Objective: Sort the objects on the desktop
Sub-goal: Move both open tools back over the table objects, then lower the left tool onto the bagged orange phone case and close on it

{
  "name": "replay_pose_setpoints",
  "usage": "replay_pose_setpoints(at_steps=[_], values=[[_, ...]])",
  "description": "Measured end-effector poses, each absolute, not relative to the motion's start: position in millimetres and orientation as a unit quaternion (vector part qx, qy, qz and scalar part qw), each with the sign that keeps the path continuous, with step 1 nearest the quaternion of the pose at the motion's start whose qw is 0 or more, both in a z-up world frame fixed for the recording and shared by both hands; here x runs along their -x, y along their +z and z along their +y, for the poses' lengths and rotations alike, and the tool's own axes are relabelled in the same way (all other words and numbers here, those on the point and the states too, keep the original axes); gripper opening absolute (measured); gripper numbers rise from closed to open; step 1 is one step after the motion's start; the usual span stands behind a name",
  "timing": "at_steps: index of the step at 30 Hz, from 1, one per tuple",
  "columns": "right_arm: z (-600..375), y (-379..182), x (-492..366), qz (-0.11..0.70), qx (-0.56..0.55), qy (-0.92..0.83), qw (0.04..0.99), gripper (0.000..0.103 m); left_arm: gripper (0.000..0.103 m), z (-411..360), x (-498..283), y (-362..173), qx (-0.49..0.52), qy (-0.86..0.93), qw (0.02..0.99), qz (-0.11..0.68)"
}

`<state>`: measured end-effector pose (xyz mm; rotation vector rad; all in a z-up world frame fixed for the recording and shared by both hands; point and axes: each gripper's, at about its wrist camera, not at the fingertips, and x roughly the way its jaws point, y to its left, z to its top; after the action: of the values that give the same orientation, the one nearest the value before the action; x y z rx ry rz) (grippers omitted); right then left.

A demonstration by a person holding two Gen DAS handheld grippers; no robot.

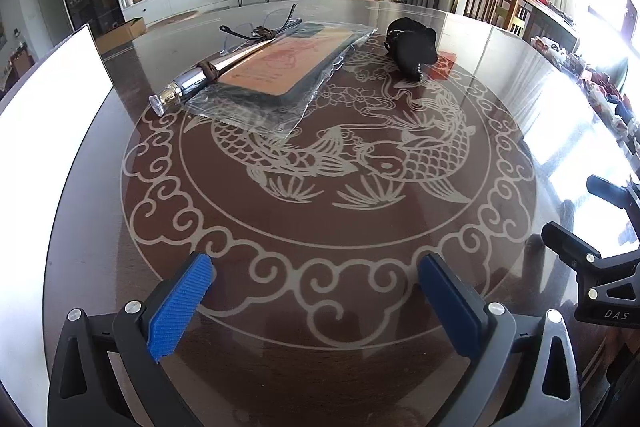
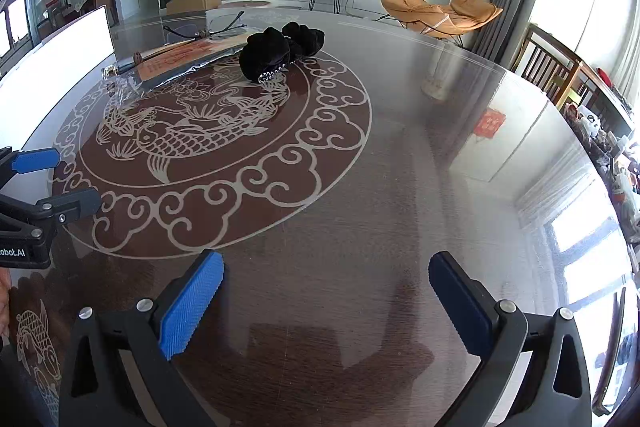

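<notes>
**Both claws empty, sorting not visibly begun**

Blue-padded fingers (image 1: 180, 301) of the left claw (image 1: 316, 303) fill the bottom of the left wrist view, spread wide with only bare glass between them. From the right wrist view, the right claw (image 2: 326, 303) looks the same: spread apart, holding nothing, hovering above a clear stretch of the counter (image 2: 400, 187), a round dark top under glass with a pale carp and cloud pattern.

All the objects sit together at the far side of the counter, well apart from both claws. A flat orange item in a clear plastic sleeve (image 1: 280, 67) lies there, with a slim chrome-tipped stick (image 1: 192, 83) wrapped in dark cord resting along its left edge and touching it. A pair of clear-framed glasses (image 1: 276, 17) appears just behind them. To the right, near but apart from the sleeve, sits a bundle of black fabric (image 1: 412, 47). A small red packet (image 1: 444, 65) lies just beside the bundle.

A white board (image 1: 48, 99) stands at the left edge.

Judging from this layout, nothing has been separated yet, and every item remains to be picked up and placed.
</notes>
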<state>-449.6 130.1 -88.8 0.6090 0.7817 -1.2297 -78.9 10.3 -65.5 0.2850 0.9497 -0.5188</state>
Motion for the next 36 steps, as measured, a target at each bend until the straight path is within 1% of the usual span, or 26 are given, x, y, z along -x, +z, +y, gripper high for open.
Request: replay_pose_setpoints(at_steps=[6, 19, 36], values=[[130.0, -88.8, 449.6, 0.351, -0.274, -0.554, 0.703, 0.103, 0.103, 12.0, 60.7, -65.8, -0.143, -0.258, 0.844, 0.448], [129.7, -89.3, 450.1, 0.348, -0.277, -0.557, 0.701, 0.103, 0.103, 22.6, -31.3, -64.9, -0.159, -0.283, 0.833, 0.449], [130.0, -89.3, 448.3, 0.345, -0.281, -0.553, 0.704, 0.103, 0.103, -15.0, -85.2, -59.1, -0.22, -0.369, 0.782, 0.452]])
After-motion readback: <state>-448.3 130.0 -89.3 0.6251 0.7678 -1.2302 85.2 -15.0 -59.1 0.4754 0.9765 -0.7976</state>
